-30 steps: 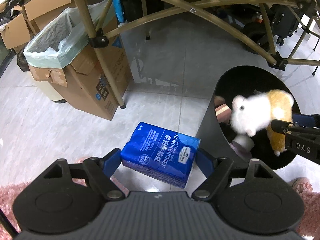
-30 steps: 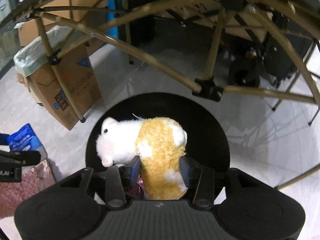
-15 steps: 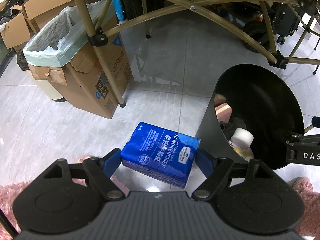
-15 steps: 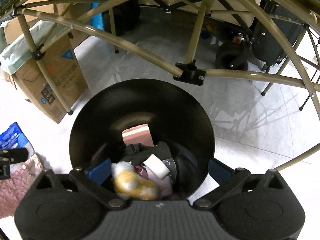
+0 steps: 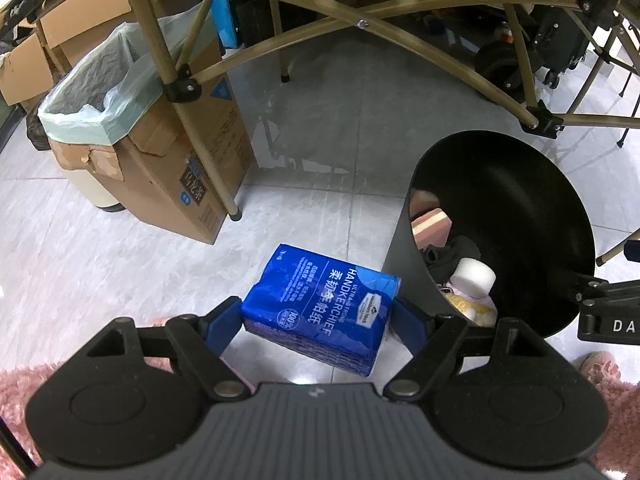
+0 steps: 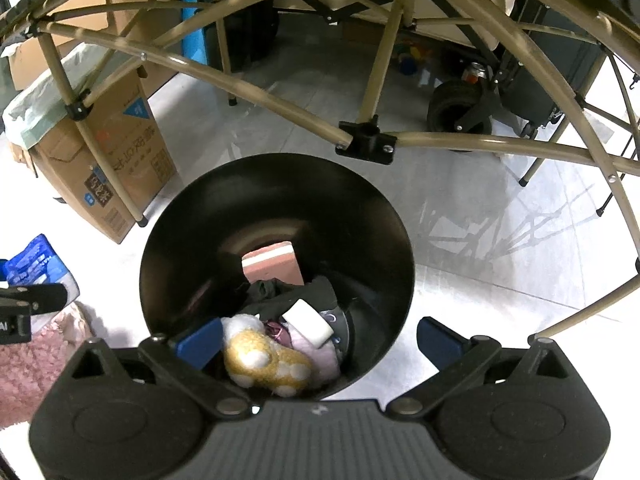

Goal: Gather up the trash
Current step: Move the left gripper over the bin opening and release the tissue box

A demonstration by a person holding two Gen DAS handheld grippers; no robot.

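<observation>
My left gripper (image 5: 318, 322) is shut on a blue handkerchief tissue pack (image 5: 320, 312) and holds it above the floor, just left of the black round bin (image 5: 400, 248). My right gripper (image 6: 318, 338) is open and empty over the bin (image 6: 276, 184). A white and yellow plush toy (image 6: 264, 360) lies inside the bin on dark cloth, a pink box and a white block (image 6: 308, 322). The toy also shows in the left wrist view (image 5: 470, 308). The tissue pack shows at the left edge of the right wrist view (image 6: 38, 262).
A cardboard box lined with a green bag (image 5: 132, 128) stands at the left. Tan folding-frame poles (image 6: 280, 108) cross above the bin. A pink fluffy rug (image 6: 36, 356) lies at the near left. A wheeled cart (image 6: 460, 108) stands behind.
My right gripper has opened and let the plush toy drop into the bin. My left gripper has kept the tissue pack in place.
</observation>
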